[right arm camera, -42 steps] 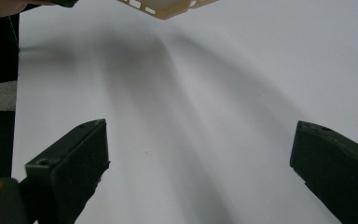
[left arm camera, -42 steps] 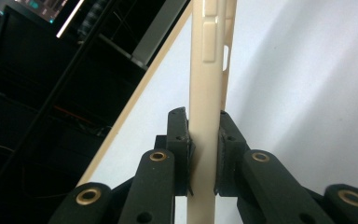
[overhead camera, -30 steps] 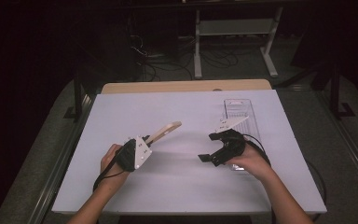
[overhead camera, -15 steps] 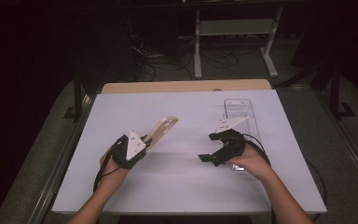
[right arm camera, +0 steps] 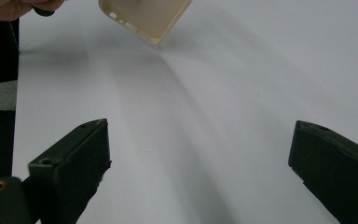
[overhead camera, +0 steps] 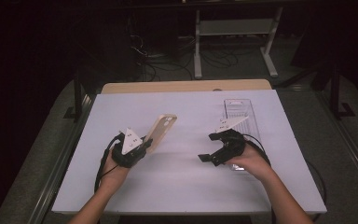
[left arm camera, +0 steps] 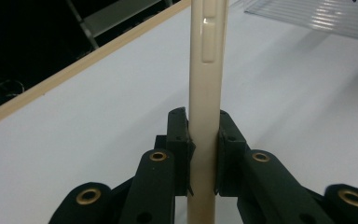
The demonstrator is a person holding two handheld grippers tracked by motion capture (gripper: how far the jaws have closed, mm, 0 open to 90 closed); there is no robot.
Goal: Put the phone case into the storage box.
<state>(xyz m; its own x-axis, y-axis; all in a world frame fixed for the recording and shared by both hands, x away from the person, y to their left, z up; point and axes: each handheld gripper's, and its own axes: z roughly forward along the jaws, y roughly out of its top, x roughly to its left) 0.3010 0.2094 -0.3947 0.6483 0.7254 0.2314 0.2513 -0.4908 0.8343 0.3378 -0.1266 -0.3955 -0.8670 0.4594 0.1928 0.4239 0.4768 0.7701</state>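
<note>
Pinching the cream phone case [overhead camera: 160,132] edge-on in my left tool [overhead camera: 142,145], long axis pointing away; right tool [overhead camera: 206,158] spread, right of the case.

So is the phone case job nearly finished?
Not yet. The left gripper has picked up the case and holds it tilted above the table. The right gripper waits open, holding nothing. The clear tray looks empty, so any placing remains.
</note>
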